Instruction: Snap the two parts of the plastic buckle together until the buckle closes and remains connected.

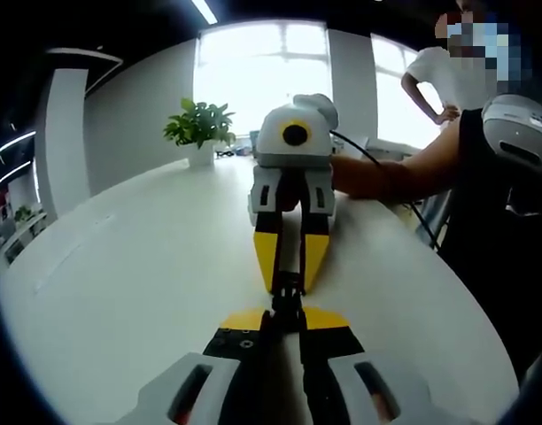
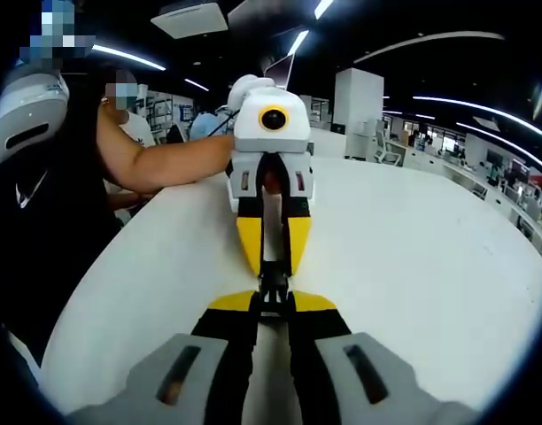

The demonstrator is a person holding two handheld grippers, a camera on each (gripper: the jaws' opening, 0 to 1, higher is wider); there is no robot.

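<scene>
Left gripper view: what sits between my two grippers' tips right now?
In the left gripper view, the black buckle spans between the left gripper and the right gripper; no bare gap shows. Latched or not is unclear.

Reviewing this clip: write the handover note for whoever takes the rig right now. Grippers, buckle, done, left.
Left gripper: jaws closed on one buckle end.
Right gripper: jaws closed on the other end, facing the left one tip to tip.
The buckle is a small dark piece between the tips, above the white table.
Done: both halves gripped, aligned, brought together.
Left: whether it has latched is too small to tell; press until it holds, then check it stays joined.
</scene>
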